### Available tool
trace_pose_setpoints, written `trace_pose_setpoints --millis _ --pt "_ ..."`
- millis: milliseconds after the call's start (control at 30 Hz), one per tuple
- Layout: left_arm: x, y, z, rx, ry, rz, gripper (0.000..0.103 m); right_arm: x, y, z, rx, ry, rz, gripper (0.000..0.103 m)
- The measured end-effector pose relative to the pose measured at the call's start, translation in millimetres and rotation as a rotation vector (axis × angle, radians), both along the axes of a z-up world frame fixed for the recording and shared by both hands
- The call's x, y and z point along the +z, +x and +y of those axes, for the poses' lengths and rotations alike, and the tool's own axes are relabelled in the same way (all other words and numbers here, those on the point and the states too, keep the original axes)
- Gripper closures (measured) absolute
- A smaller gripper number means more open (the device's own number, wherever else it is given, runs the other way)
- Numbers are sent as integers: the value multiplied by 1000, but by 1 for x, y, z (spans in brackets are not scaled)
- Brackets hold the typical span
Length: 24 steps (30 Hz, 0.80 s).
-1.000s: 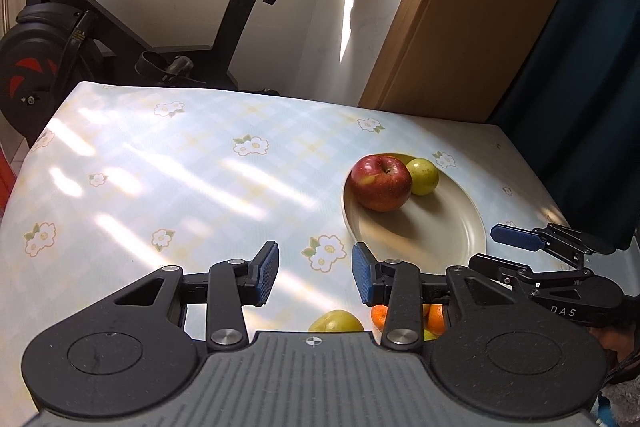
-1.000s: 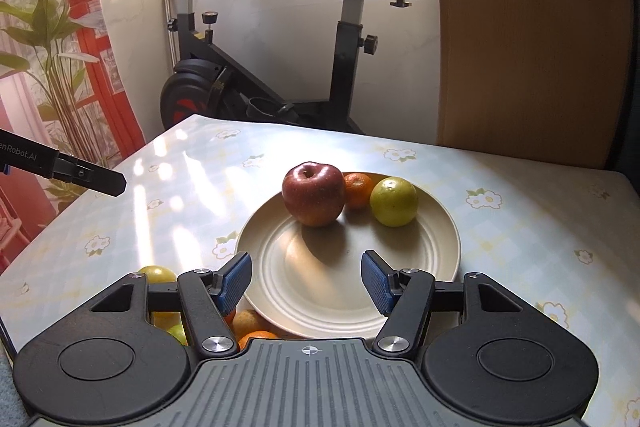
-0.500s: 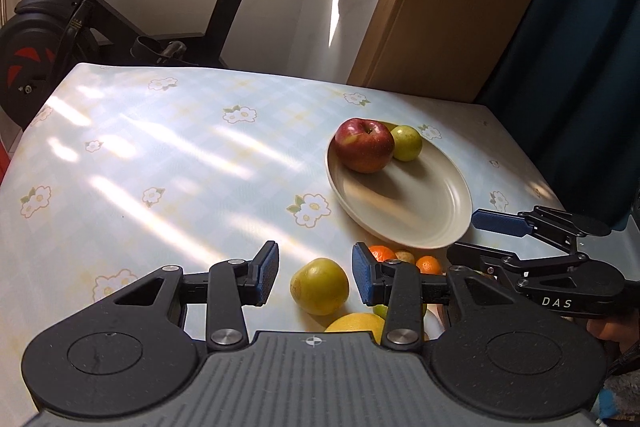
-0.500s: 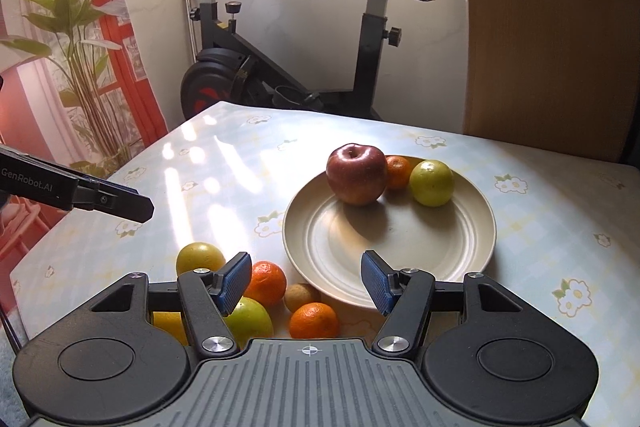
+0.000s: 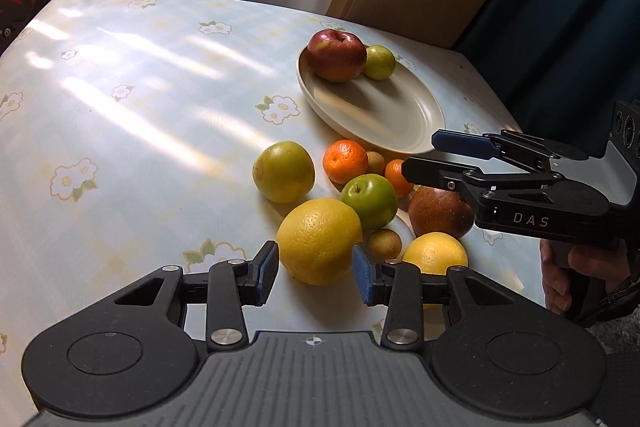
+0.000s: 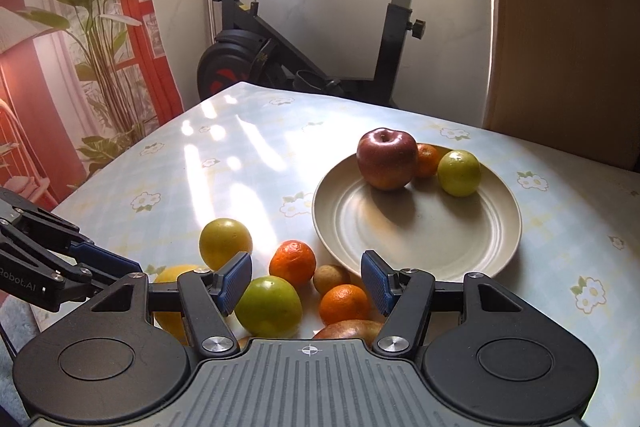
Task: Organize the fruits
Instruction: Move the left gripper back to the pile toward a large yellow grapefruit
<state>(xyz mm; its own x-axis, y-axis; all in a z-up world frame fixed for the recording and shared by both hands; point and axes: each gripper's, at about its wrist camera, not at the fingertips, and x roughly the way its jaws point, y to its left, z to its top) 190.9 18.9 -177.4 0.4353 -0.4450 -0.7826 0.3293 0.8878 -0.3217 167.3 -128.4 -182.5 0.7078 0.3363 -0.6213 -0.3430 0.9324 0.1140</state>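
The left gripper (image 5: 315,270) is hovering with fingers apart around a big yellow citrus (image 5: 319,241) in the near fruit pile on the desk (image 5: 120,115), not squeezing it. The right gripper (image 6: 306,281) is also sitting open over the pile (plate (image 6: 420,227) farther back is holding a red apple (image 6: 386,159)).

one plate (image 6: 496,251), three fruits on it (image 6: 385,159), nine loose fruits (image 5: 319,242) on the table (image 5: 120,107).

Exercise bike (image 6: 304,39) behind floral tablecloth (image 6: 224,163); potted plant (image 6: 100,39) left; wooden panel (image 6: 568,27) right.
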Motion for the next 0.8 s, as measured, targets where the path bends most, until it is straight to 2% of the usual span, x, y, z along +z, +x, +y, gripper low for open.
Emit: trace_pose_setpoints --millis 433,800 --pt "-14 4 0 14 39 27 60 -1 -1 9 45 -40 -2 46" --pt "-7 11 18 80 38 2 58 -2 3 29 168 -120 -9 46"
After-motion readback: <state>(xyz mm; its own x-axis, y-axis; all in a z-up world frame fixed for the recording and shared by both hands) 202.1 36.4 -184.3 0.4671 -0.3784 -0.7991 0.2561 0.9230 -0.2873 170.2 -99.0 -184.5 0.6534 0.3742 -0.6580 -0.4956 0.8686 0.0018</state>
